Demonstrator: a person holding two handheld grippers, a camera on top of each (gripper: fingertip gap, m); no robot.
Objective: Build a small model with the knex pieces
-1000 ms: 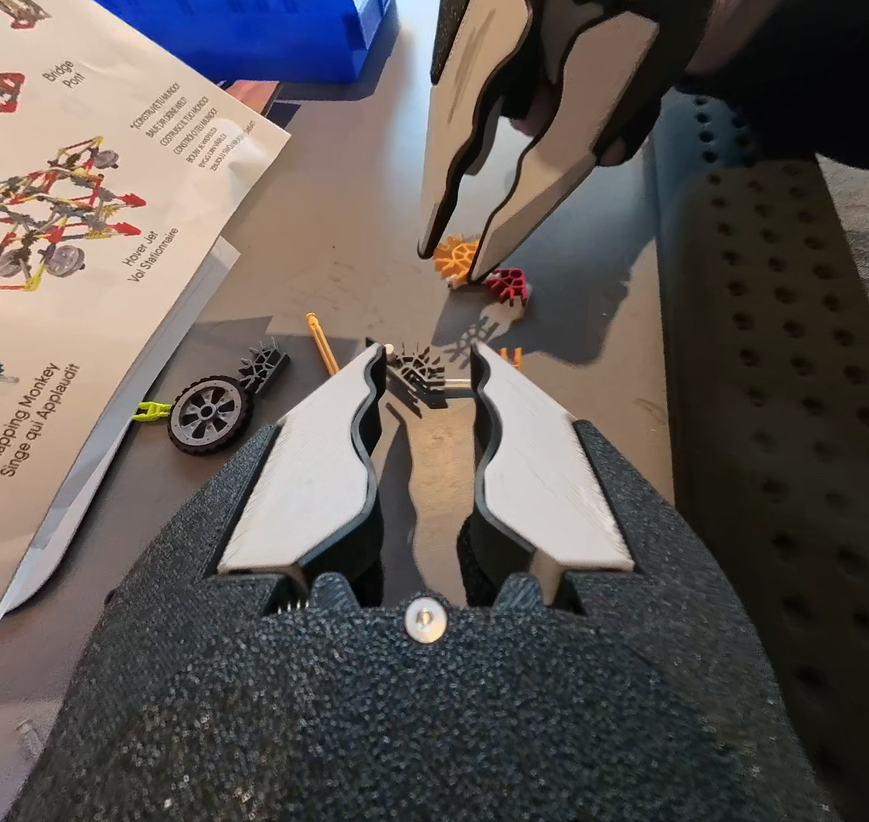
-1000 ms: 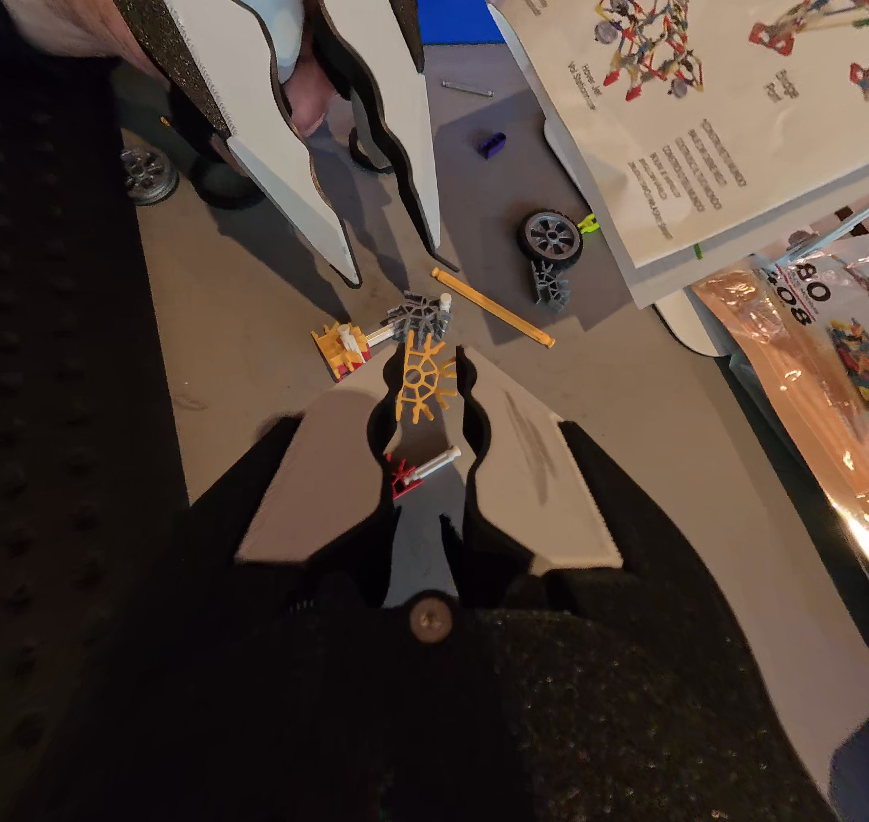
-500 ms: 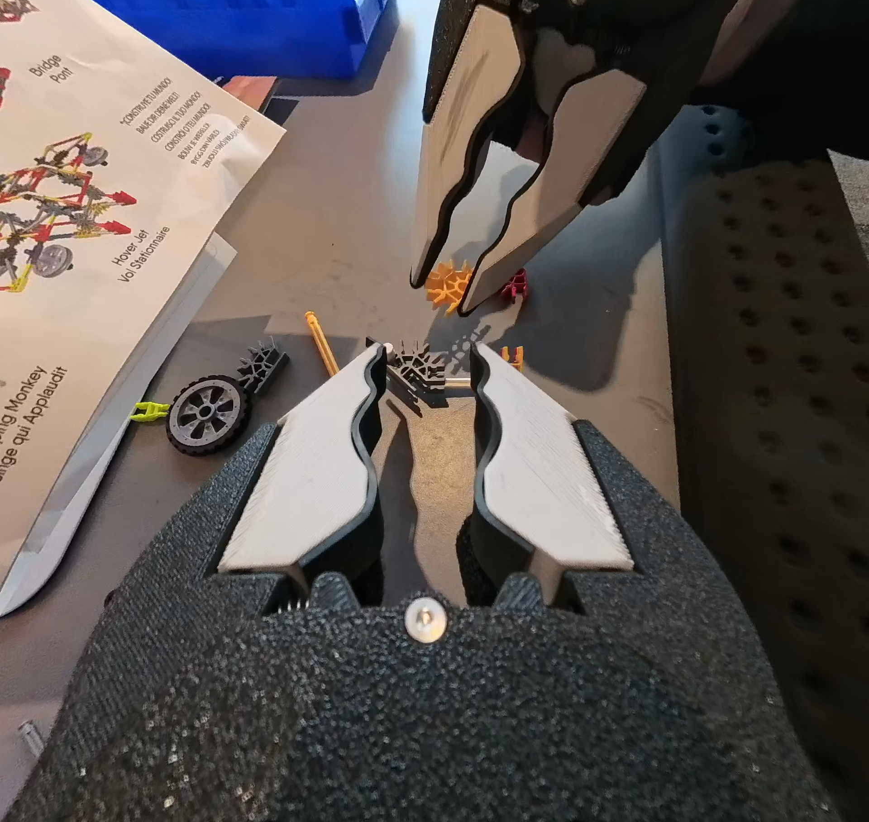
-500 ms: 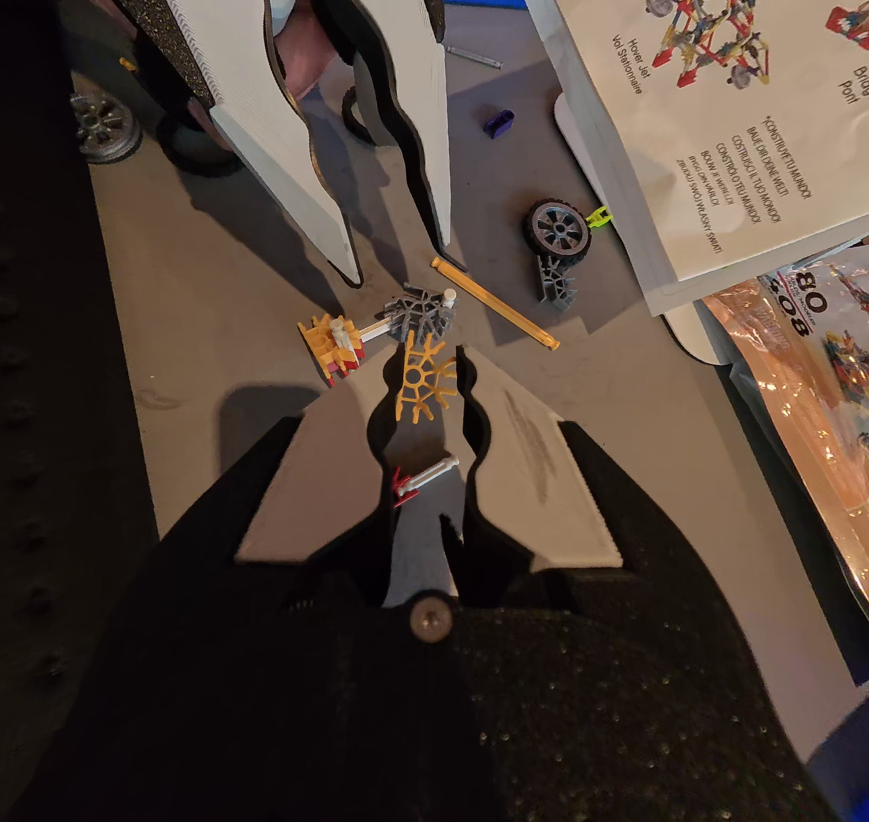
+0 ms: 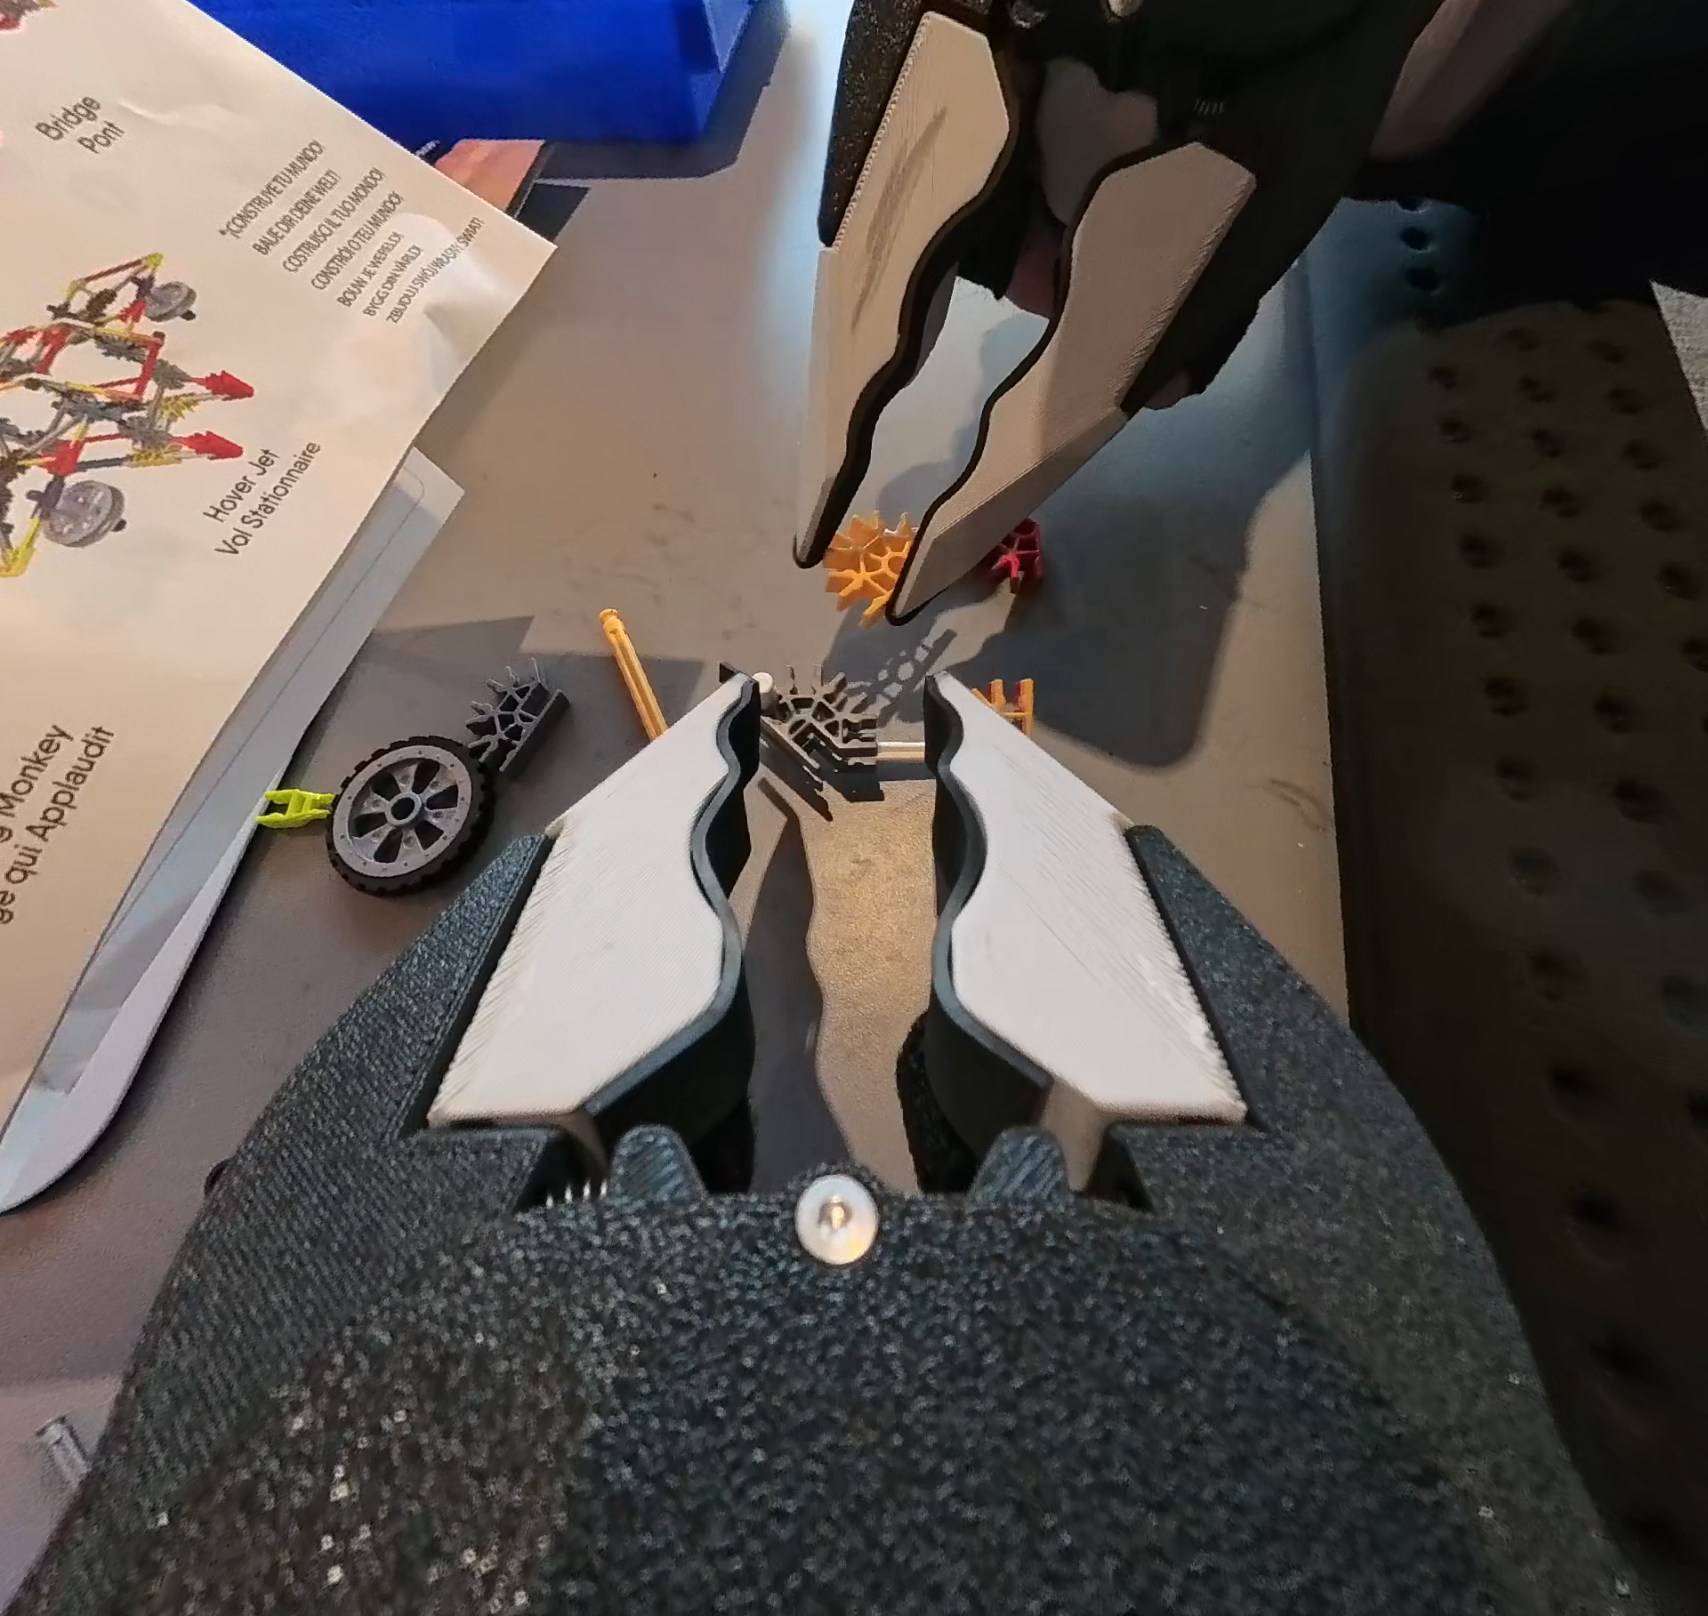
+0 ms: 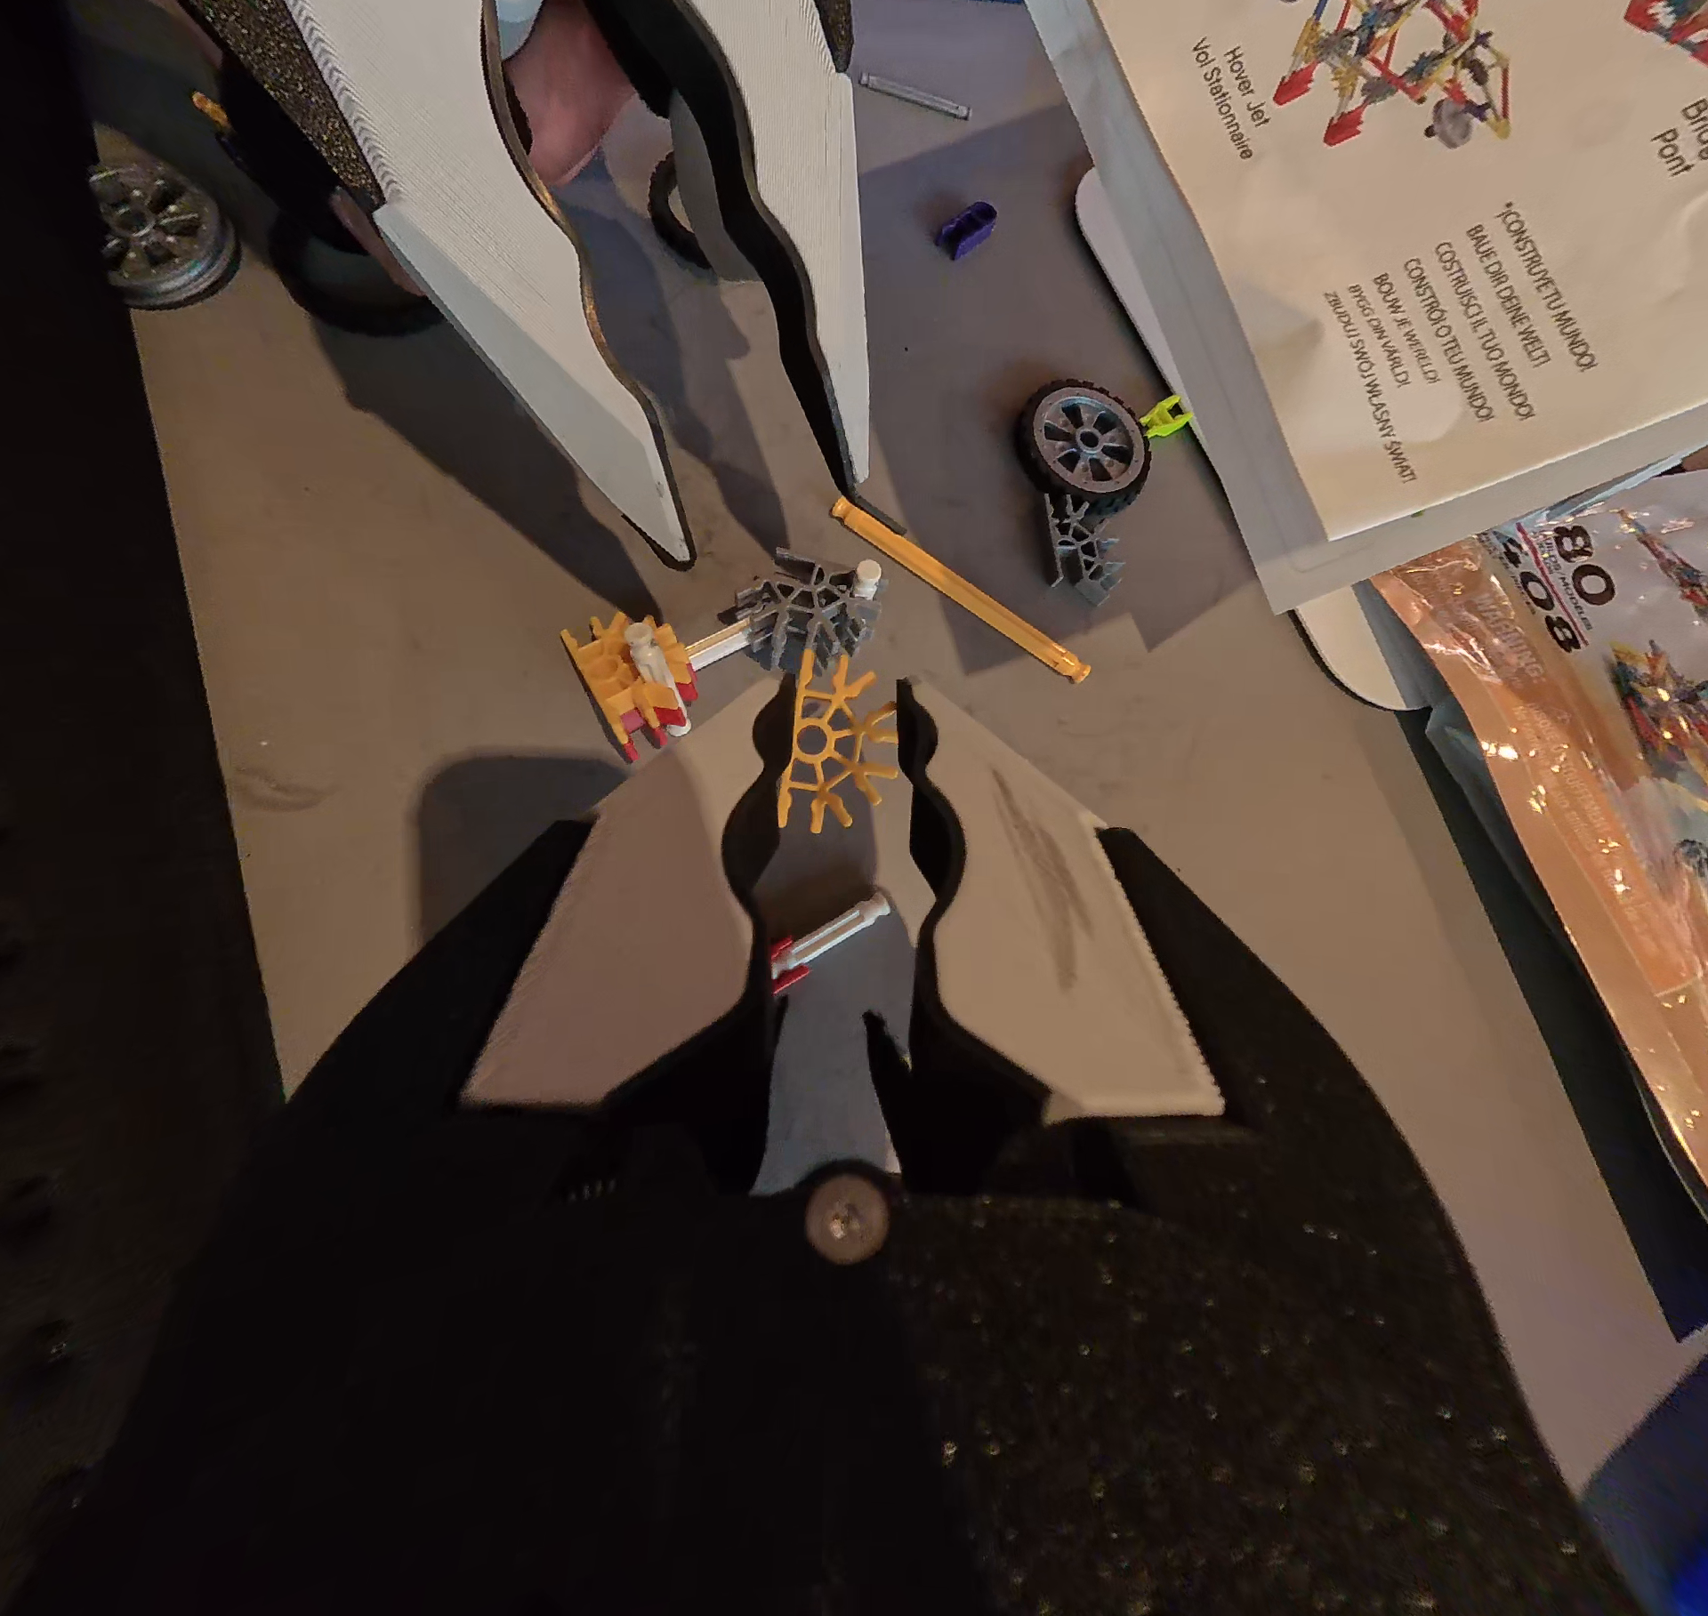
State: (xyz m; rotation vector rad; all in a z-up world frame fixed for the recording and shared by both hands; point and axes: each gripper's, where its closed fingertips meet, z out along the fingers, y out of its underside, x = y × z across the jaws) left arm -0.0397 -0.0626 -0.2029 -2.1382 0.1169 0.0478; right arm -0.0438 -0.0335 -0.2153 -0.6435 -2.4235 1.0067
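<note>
Here we are holding the right hand-held gripper (image 6: 843, 694) closed lightly on a yellow snowflake connector (image 6: 832, 754), pinching it by its edges just above the tabletop (image 6: 370, 648). The left hand-held gripper (image 5: 839, 694) is standing wide open and empty, its tips hovering either side of a grey connector (image 5: 823, 722).

The grip is looking thin to us: the connector's prongs are sitting in the curved jaw notches, so any twist could be popping it loose or tilting it. The two hand-held grippers are also working close together, and a careless nudge could be knocking the small joined assembly (image 6: 638, 666) of yellow and red pieces that a white rod ties to the grey connector. The yellow rod (image 6: 961, 592), lying just beside the left tips, could be rolling away.

Counting, we are seeing:
- one held yellow connector
- one joined assembly
- one loose yellow rod
- one white rod with a red end piece (image 6: 832, 934)
- two spoked wheels (image 6: 1086, 444), one touching a second grey connector (image 6: 1081, 546) and a lime clip (image 6: 1163, 417)
- one partly hidden black tyre (image 6: 670, 213)
- one purple piece (image 6: 966, 227)
- one grey rod (image 6: 910, 93)
- one instruction sheet (image 6: 1386, 296)
- one plastic bag (image 6: 1571, 740)
</note>
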